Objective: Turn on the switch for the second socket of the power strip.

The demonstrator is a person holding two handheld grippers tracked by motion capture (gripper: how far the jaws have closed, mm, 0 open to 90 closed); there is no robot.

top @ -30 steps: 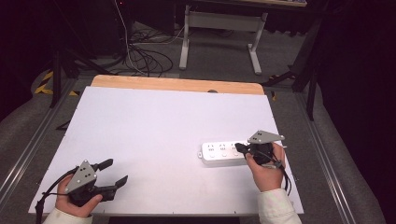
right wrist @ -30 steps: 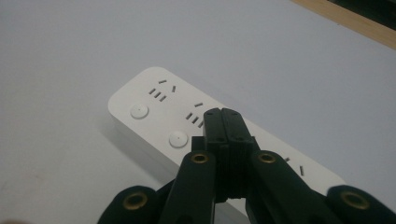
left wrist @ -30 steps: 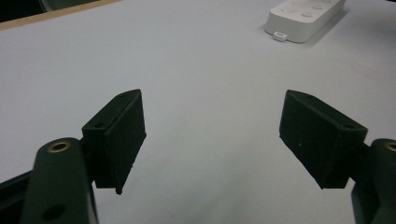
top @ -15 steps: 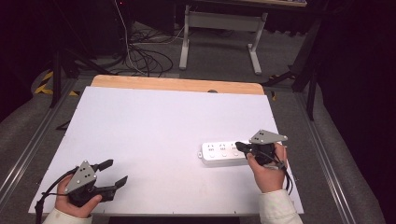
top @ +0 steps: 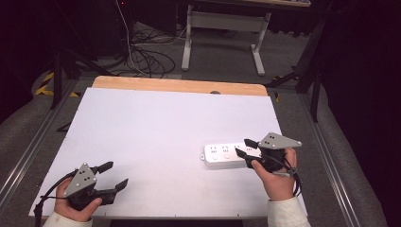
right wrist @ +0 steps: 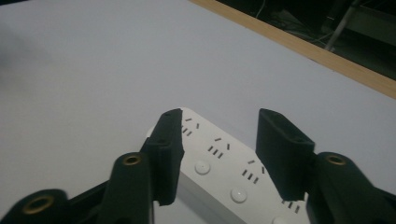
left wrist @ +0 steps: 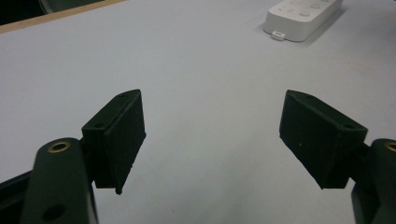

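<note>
The power strip (top: 227, 154) lies flat on the tabletop (top: 156, 137), right of centre. The right gripper (top: 247, 148) straddles its end, fingers spread; lower squarely before clamping. The left gripper (top: 115, 175) waits, fingers released.

Even overhead light on white table (top: 156, 137), dark surrounds, soft shadows, gripper views slightly soft w/ blurred foreground.

a white power strip (top: 226, 154) lies flat on the white table (top: 156, 137), toward its right near side, sockets and round buttons facing up, its long axis running across the table.
</note>
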